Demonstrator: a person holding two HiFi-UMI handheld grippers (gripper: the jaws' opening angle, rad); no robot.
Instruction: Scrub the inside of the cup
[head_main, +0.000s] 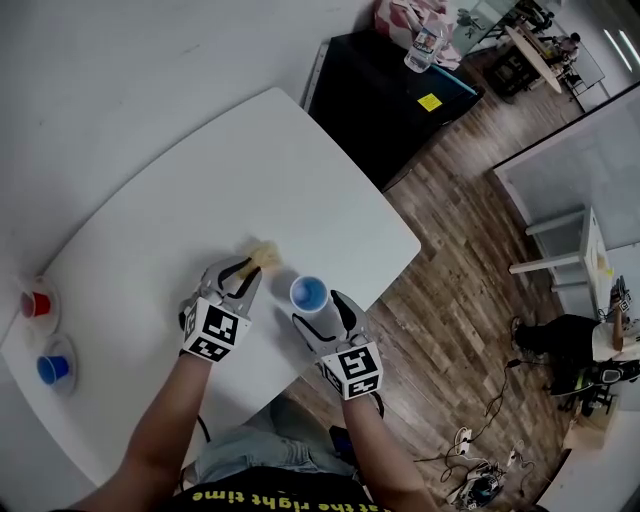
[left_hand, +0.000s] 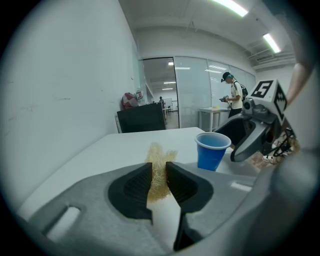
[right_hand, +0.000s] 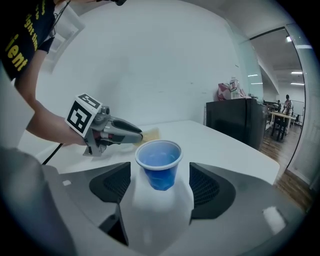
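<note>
Left gripper (left_hand: 159, 169) clamps the scrubber (left_hand: 161, 153) beside the cup (right_hand: 160, 160); right gripper (right_hand: 159, 183) jaws stand apart around it, so an off-centre squeeze may topple it.

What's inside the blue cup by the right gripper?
The blue cup looks empty: only its blue inner wall shows. Its near rim covers part of the bottom, so that bit stays unseen. The scrubber is outside it.

White table (head_main: 250, 170) with rounded corners; at its left end a red cup (head_main: 36, 303) and a small blue cup (head_main: 52, 369) stand near each other. Past the far corner is a black cabinet (head_main: 390, 120) carrying a clear bottle (head_main: 424, 45), a pink bag (head_main: 400, 20) and a yellow note (head_main: 430, 101). Wood-plank floor (head_main: 470, 260), with tangled cables (head_main: 480, 470) lying on it.
</note>
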